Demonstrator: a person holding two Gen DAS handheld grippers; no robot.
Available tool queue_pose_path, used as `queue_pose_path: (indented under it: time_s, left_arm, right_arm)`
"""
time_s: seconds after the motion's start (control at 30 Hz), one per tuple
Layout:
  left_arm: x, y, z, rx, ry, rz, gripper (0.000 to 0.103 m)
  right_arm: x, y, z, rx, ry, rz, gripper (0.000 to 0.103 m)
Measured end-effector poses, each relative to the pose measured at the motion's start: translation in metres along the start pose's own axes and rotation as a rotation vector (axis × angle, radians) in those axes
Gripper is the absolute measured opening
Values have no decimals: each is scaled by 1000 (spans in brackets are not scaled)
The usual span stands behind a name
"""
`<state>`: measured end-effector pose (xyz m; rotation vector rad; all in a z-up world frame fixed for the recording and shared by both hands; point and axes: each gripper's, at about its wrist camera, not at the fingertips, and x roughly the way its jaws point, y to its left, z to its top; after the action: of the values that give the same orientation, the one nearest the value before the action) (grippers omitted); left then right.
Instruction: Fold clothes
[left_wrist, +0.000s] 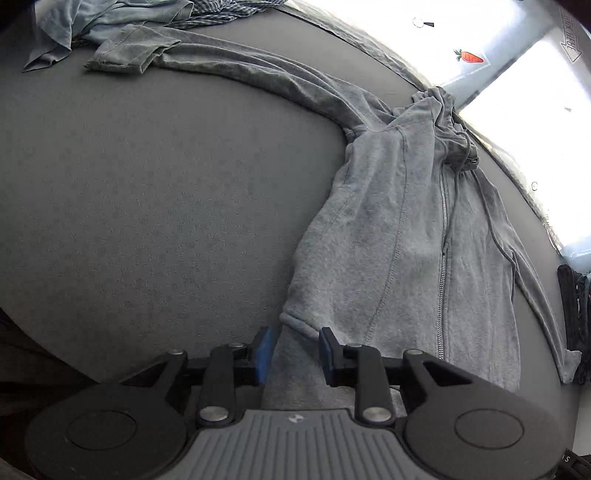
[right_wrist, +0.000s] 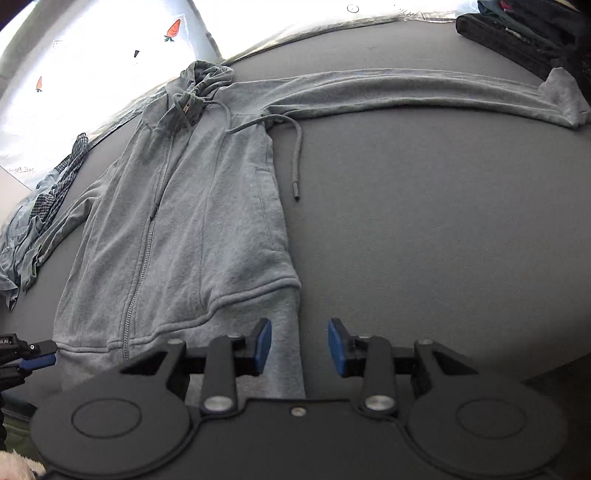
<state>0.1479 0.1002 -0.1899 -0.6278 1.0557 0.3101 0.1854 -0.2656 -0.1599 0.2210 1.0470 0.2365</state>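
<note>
Nearest the left wrist camera, the left hand-held gripper (left_wrist: 295, 354) stands partly open with its blue pads apart over the hem corner of a grey zip hoodie (left_wrist: 399, 236), pressing on nothing. That hoodie lies flat on the grey tabletop (left_wrist: 147, 203), zipper running from hem up to a bunched hood at the far edge; one sleeve stretches away left toward a heap of light blue and checked clothes (left_wrist: 110, 18).

From the right wrist, the right hand-held gripper (right_wrist: 300, 345) is likewise partly open, empty, over the opposite hem corner. Only this view shows the loose drawstring (right_wrist: 295, 147), the other sleeve reaching right to dark folded garments (right_wrist: 517, 26), and the left tool at the lower left edge
</note>
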Motion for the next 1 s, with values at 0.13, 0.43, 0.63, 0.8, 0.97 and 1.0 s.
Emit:
queue_pose_path:
  time_s: [0.13,0.43,0.63,0.8,0.97,1.0]
  left_arm:
    - [1,-7,-2,-2,4,52,45]
    - [-6,-18,-10,42,-2,181,63]
    - [-13,7,13,58,-4,220,65]
    - [-12,44,68,25,-60,229,65]
    - [-4,79,131,47,-146,268,67]
    - [0,84,145,76,-161,278,68]
  right_arm:
    - [13,4,19,-40,-32,4,46]
    - [54,59,45,-288,-75,36,71]
    - [88,110,54,-420,-123,46,100]
    - [112,143,47,-408,-177,-7,103]
    - [124,154,32,-364,-207,-111,103]
    - [125,153,27,-355,-230,-124,103]
